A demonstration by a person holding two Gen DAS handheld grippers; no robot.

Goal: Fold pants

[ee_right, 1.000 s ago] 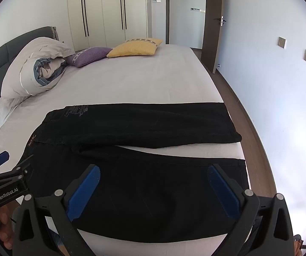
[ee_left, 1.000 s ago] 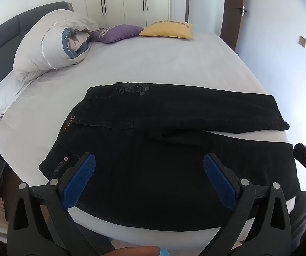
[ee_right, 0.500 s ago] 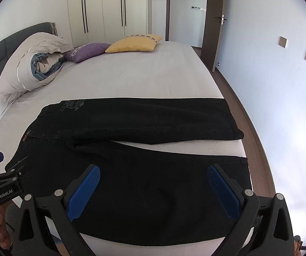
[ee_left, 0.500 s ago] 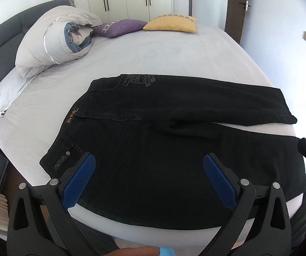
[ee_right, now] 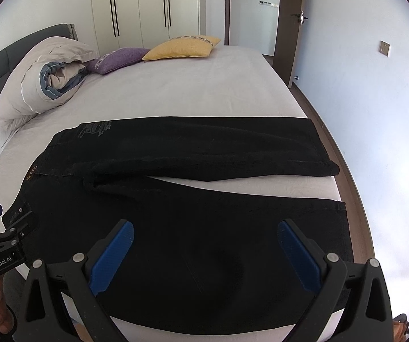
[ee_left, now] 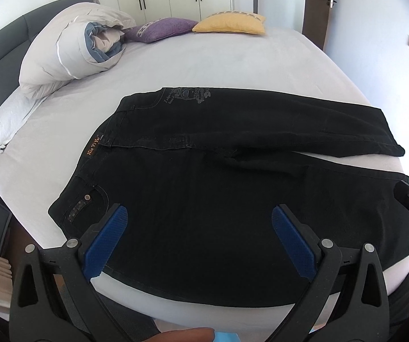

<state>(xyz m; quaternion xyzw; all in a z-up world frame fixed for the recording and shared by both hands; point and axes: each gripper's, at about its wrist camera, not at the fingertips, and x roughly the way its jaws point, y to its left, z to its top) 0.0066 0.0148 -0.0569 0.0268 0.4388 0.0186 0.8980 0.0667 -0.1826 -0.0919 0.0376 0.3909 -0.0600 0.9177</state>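
Black pants (ee_left: 218, 176) (ee_right: 193, 208) lie flat across the near part of the bed, waistband to the left, the two legs spread apart toward the right. My left gripper (ee_left: 198, 236) hovers open above the near leg close to the waist, blue pads wide apart, nothing between them. My right gripper (ee_right: 204, 250) hangs open over the near leg toward the hem (ee_right: 342, 228). In the left wrist view the right gripper's tip shows at the right edge; in the right wrist view the left gripper's side shows at the left edge.
A rolled duvet (ee_left: 70, 54) and a white pillow (ee_left: 10, 116) lie at the head of the bed (ee_left: 218, 65). A purple cushion (ee_left: 161, 28) and a yellow cushion (ee_left: 230, 24) sit at the far side. The wall (ee_right: 375, 114) and floor strip run along the bed's right.
Both grippers have moved forward and a little higher over the pants, so the pants fill more of each view. Both stay open. The pants have not moved.
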